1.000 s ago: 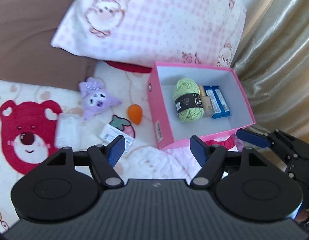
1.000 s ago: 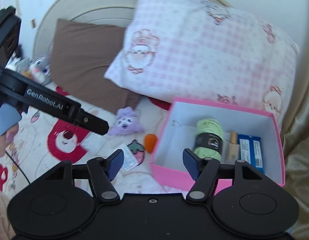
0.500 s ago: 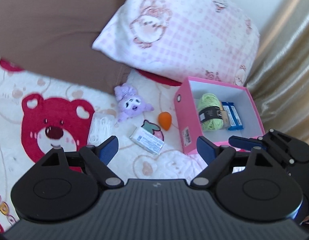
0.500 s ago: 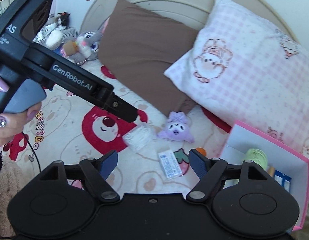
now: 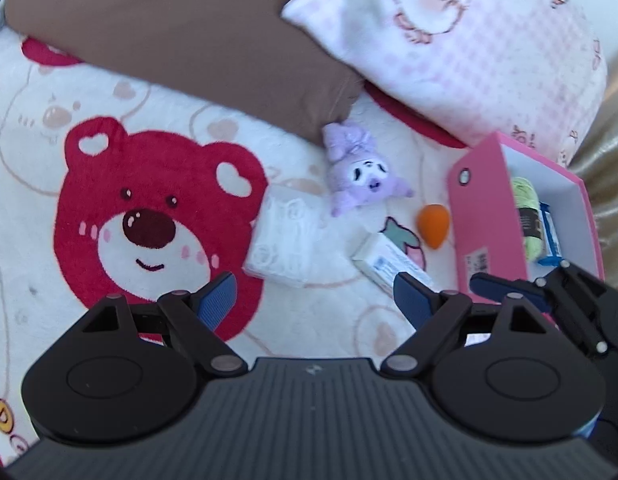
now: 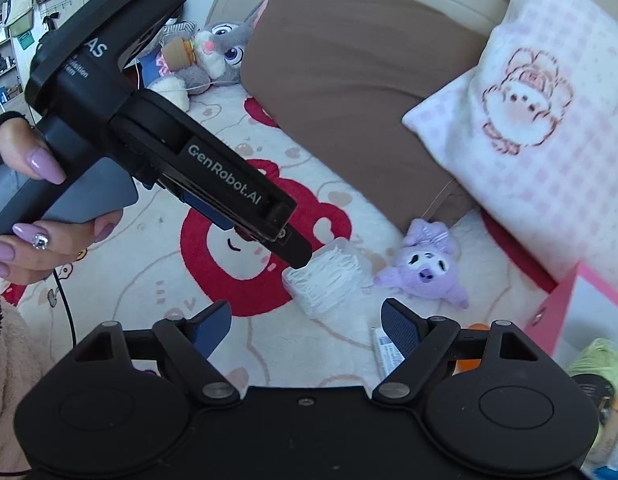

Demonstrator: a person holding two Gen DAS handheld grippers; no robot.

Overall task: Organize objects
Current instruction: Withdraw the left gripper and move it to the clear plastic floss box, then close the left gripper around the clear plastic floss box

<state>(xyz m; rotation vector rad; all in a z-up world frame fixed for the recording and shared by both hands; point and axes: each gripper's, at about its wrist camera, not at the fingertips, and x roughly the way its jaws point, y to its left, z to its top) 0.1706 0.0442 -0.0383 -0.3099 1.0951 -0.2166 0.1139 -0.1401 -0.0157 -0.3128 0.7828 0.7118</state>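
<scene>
Both my grippers are empty with jaws spread wide; both have just been opening, nothing between them.

My left gripper points down at the blanket. The clear packet lies just ahead of it, slightly toward its left finger. Its long axis runs roughly away from me, tilted a little, so the jaws would straddle its short width.

The small white box lies ahead, close to my left gripper's right finger, long axis diagonal to the jaw line. The orange sponge and purple plush are further ahead, toward the right. The pink box is to the right, with green yarn inside.

My right gripper sees the same packet ahead between its fingers, further off. The left gripper's tip hangs right over the packet in that view, so my guess is left is nearer and takes it.
</scene>
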